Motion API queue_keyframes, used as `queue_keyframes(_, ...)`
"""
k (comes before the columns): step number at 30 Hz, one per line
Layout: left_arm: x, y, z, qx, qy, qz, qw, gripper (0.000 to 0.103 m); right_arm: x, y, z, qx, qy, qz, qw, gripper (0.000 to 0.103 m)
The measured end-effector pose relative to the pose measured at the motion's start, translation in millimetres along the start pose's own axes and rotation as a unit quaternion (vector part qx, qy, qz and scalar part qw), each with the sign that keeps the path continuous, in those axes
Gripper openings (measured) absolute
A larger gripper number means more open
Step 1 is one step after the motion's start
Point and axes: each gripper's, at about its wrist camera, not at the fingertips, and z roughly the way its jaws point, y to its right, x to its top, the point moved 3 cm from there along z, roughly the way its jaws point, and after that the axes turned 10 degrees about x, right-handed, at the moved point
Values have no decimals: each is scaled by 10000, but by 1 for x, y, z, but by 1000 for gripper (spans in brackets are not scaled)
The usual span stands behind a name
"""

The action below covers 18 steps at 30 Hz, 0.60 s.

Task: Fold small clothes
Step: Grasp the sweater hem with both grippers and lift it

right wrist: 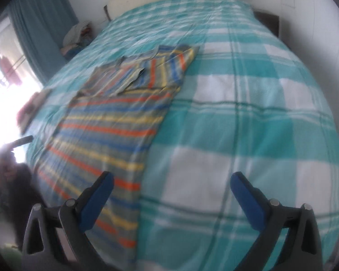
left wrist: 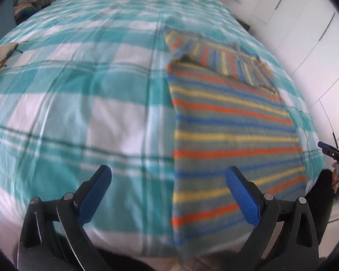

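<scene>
A striped shirt [left wrist: 232, 122] in grey, orange, yellow and blue lies flat on the bed, its sleeves folded in over the far end. It also shows in the right wrist view [right wrist: 108, 124], left of centre. My left gripper [left wrist: 168, 176] is open and empty, above the shirt's left edge near the bed's front. My right gripper [right wrist: 171, 180] is open and empty, just right of the shirt's right edge. The right gripper also shows at the far right of the left wrist view [left wrist: 336, 155].
The bed has a teal and white checked cover [left wrist: 79, 90]. A patterned cloth [left wrist: 0, 58] lies at its left edge. A pile of clothes [right wrist: 79, 36] sits beyond the far left corner by a teal curtain [right wrist: 40, 33]. White cupboards [left wrist: 305, 33] stand at the right.
</scene>
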Motion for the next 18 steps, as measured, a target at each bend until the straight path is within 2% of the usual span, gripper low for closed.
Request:
queue_keyframes(3, -39, 13, 10, -196, -527, -155, 9983, 100, -43, -21, 4, 375, -475, 277, 9978, 101)
queue_keyframes(5, -55, 17, 19, -232, -780, -286, 9963, 92, -67, -27, 14, 473, -736, 533, 9947, 94)
queue_keyframes(6, -59, 21, 23, -154, -836, -233, 9961, 83, -77, -28, 21, 495, -874, 665, 9927, 90)
queue_keyframes(7, -61, 23, 24, -36, -835, -156, 9964, 78, -87, -28, 27, 502, -997, 770, 9908, 83)
queue_keyframes(8, -61, 26, 23, 31, -799, -101, 9968, 77, -95, -30, 33, 485, -1072, 826, 9896, 79)
queue_keyframes(9, -61, 28, 22, 14, -785, -81, 9969, 71, -100, -30, 37, 479, -1065, 860, 9894, 78)
queue_keyframes(10, -61, 31, 22, -34, -822, -68, 9966, 60, -105, -31, 41, 494, -1036, 897, 9893, 75)
queue_keyframes(11, -62, 33, 23, -62, -876, -45, 9961, 54, -107, -31, 45, 482, -996, 942, 9894, 70)
queue_keyframes(12, -64, 35, 25, -79, -944, 1, 9955, 39, -108, -31, 49, 436, -947, 993, 9896, 64)
queue_keyframes(13, -65, 38, 27, -83, -1030, 65, 9946, 21, -109, -31, 51, 391, -930, 1010, 9898, 43)
queue_keyframes(14, -66, 39, 28, -101, -1101, 109, 9938, 11, -108, -32, 54, 365, -972, 990, 9897, 6)
queue_keyframes(16, -65, 38, 26, -182, -1146, 75, 9932, 7, -108, -36, 55, 402, -1054, 962, 9889, 5)
queue_keyframes(18, -62, 34, 18, -369, -1117, -54, 9930, 5, -102, -40, 46, 492, -953, 935, 9898, 5)
